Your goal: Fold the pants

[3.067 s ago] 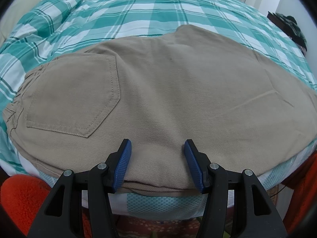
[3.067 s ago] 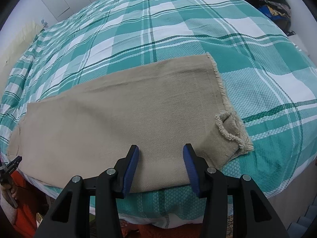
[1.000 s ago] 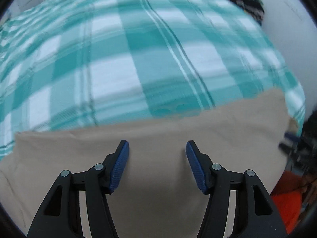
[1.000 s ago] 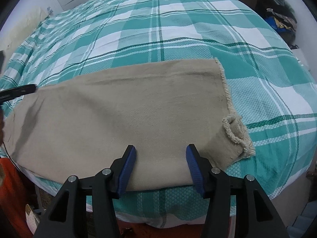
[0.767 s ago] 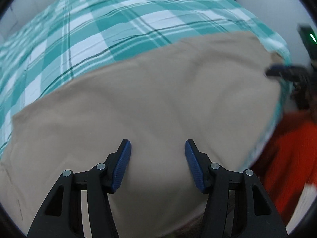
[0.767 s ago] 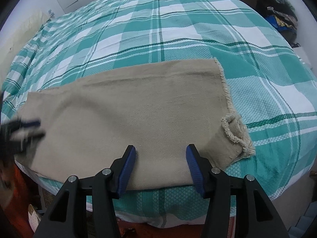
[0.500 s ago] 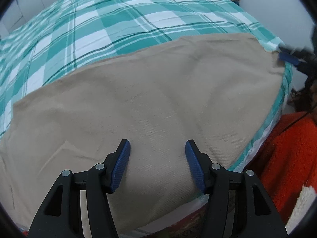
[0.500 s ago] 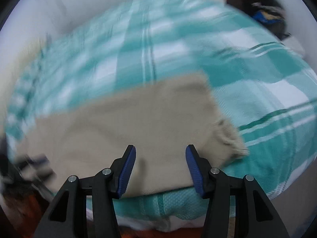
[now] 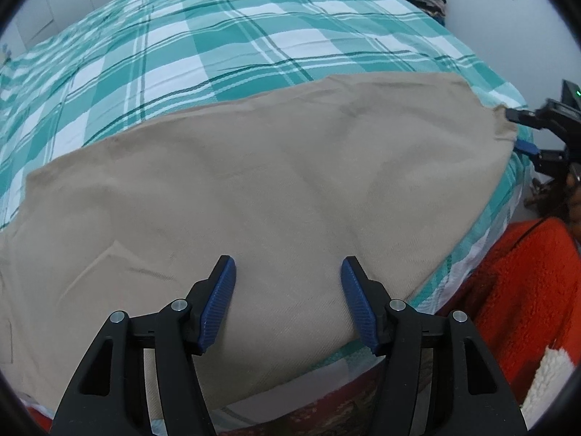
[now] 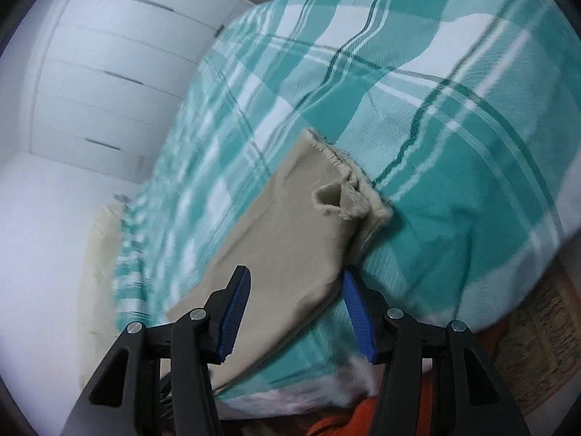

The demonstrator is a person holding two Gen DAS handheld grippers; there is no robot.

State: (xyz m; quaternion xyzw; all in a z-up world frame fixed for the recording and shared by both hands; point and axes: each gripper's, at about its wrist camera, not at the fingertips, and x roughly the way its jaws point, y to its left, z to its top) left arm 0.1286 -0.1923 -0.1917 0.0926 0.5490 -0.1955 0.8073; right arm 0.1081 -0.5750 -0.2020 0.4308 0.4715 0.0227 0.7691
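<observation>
Pants (image 9: 254, 181) lie flat along the bed's (image 9: 254, 43) near edge, long axis left to right. My right fingers (image 10: 296, 307) gape empty just short of the frayed cuff (image 10: 345, 196), nearest it; left fingers (image 9: 288, 303) open over mid-leg.

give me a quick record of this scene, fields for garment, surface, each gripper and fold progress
garment: beige twill pants, lying flat, frayed leg cuffs at the far end
surface: bed under a teal and white plaid blanket
left gripper: open, over the middle of the pants, nothing pinched
right gripper: open, tilted view, at the cuff end, nothing pinched
fold progress: legs stacked; no crosswise fold yet
</observation>
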